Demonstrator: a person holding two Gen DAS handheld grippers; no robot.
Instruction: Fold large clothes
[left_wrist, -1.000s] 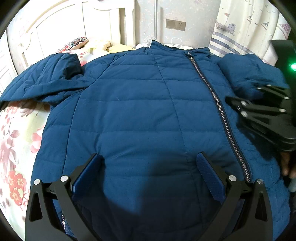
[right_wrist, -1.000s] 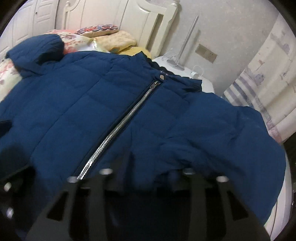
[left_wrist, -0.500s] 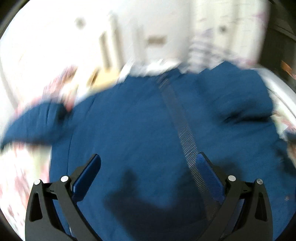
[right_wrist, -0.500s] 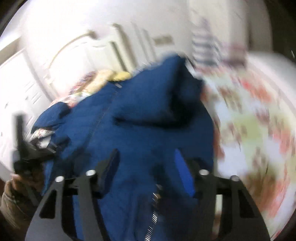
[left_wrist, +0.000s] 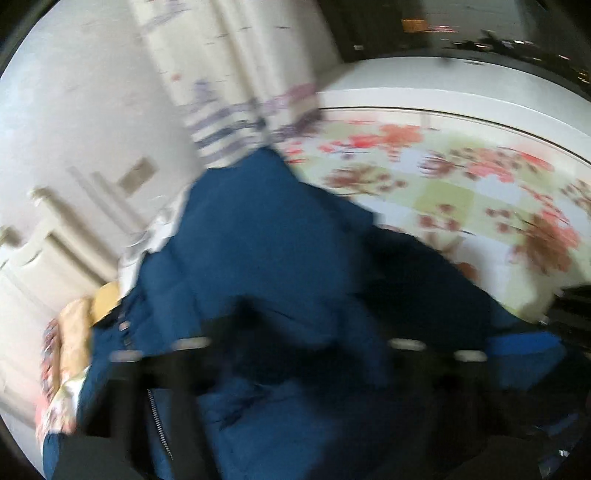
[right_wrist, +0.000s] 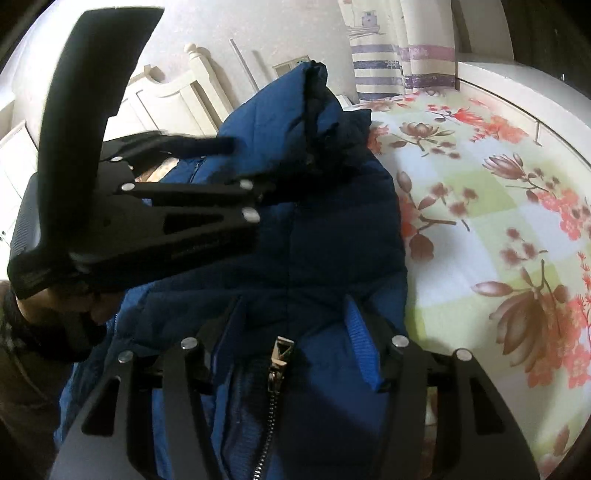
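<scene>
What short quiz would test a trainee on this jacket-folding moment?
1. True or false: the jacket lies on a floral bedsheet.
2. What shows between the fingers of the right gripper? A) a zipper pull B) a sock C) a towel
3. Fill in: in the right wrist view, the left gripper reaches in from the ___ side.
Key: 1 true; 2 A; 3 left.

Floral bedsheet (right_wrist: 480, 206) — striped curtain (right_wrist: 384, 70)
</scene>
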